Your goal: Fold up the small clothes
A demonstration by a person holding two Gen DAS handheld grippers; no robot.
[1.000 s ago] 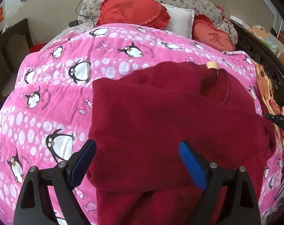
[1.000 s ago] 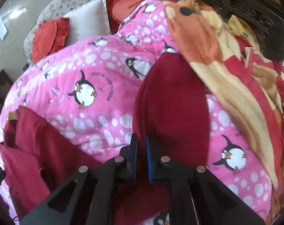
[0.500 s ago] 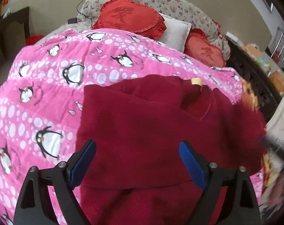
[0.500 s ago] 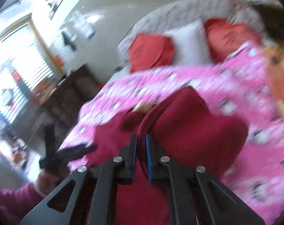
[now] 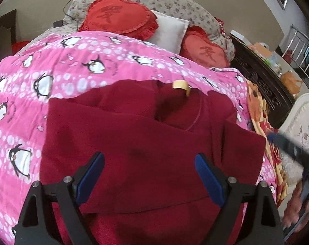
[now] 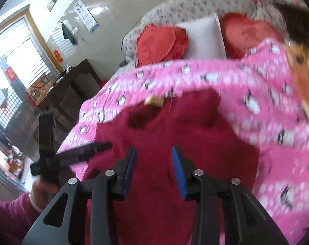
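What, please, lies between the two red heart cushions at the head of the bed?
A white pillow sits between the two red heart cushions, overlapped by both; it shows in both wrist views.

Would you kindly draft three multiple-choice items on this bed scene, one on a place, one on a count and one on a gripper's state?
1. Where does the dark red garment lie?
A. on the pink penguin quilt
B. on the floor
C. on a chair

2. How many red heart-shaped cushions sit at the head of the bed?
A. one
B. two
C. four

3. How does the right gripper stand?
A. shut on the garment
B. shut on a pillow
C. open, holding nothing

Answers:
1 A, the garment is spread on the quilt with penguin print showing around it.
2 B, one red cushion sits on each side of the white pillow.
3 C, the blue pads stand apart with the garment visible between them; the left gripper is open too.
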